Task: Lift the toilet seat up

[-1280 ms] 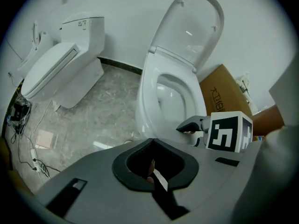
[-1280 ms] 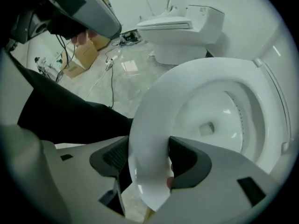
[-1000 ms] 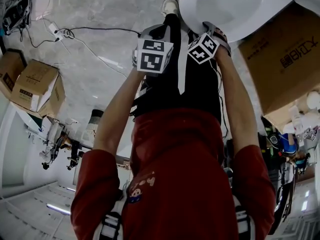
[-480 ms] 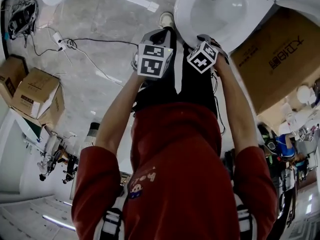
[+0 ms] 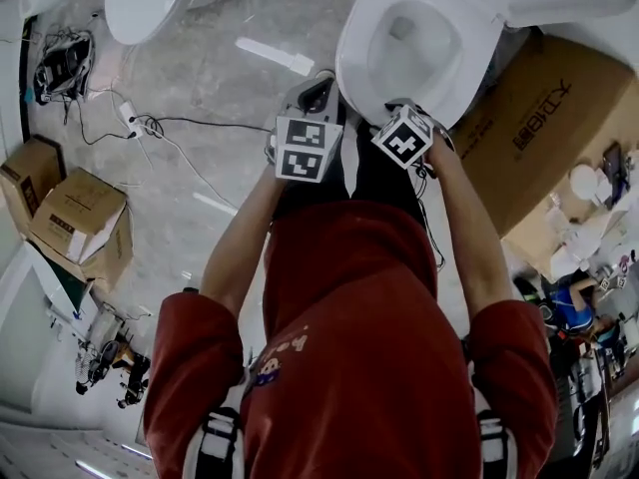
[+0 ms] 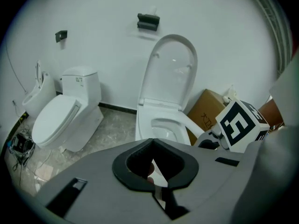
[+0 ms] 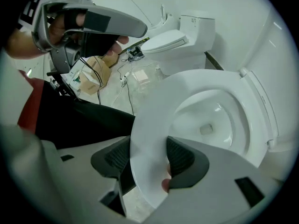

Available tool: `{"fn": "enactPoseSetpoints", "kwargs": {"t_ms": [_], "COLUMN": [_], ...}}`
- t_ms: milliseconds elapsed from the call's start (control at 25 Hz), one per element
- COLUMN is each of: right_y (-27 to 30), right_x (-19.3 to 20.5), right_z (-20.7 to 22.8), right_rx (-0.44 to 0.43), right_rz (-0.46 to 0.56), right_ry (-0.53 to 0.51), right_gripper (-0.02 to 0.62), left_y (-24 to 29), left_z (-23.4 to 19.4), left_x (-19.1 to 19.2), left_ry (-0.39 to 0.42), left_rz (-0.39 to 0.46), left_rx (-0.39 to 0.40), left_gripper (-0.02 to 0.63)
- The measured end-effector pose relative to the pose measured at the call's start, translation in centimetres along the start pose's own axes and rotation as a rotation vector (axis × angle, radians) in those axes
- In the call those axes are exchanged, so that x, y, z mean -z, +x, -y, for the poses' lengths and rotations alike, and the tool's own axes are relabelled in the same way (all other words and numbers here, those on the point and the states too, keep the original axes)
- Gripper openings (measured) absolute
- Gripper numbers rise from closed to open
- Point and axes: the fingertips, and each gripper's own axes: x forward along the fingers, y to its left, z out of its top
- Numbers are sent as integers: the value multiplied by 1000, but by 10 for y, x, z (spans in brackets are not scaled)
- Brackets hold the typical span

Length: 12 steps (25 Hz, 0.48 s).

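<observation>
The white toilet (image 5: 414,43) stands in front of me with its lid (image 6: 170,69) upright against the wall. Its seat (image 7: 154,106) lies low over the bowl. My right gripper (image 7: 147,160) is shut on the seat's front rim, one dark ribbed pad on each face of it. In the head view that gripper (image 5: 397,113) sits at the bowl's near edge. My left gripper (image 5: 312,98) hangs just left of the bowl, touching nothing. Its jaws (image 6: 152,160) stand open and empty.
A second toilet (image 5: 145,3) with its lid down stands to the left. A large cardboard box (image 5: 544,128) leans right of the bowl, and smaller boxes (image 5: 80,223) sit at the left. Cables (image 5: 150,128) trail over the stone floor.
The toilet has slid lower and fuller into the head view, and the second toilet has come into sight. Both grippers have kept their places at the bowl's front.
</observation>
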Motion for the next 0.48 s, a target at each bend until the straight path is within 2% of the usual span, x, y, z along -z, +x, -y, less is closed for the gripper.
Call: {"fn": "enactPoseSetpoints", "kwargs": {"t_ms": [200, 480], "right_y": [-34, -90], "right_x": [-7, -21], "right_z": [7, 10], "right_rx": [27, 87], "right_rz": [26, 71], "right_ry": [-4, -41], "right_gripper": [233, 210], "left_y": [-14, -46], "left_z": [3, 14], "left_x": [-42, -80], "left_ry": [32, 76], "left_rz": [93, 213], "left_rx": [-15, -39], "left_gripper": [11, 11]}}
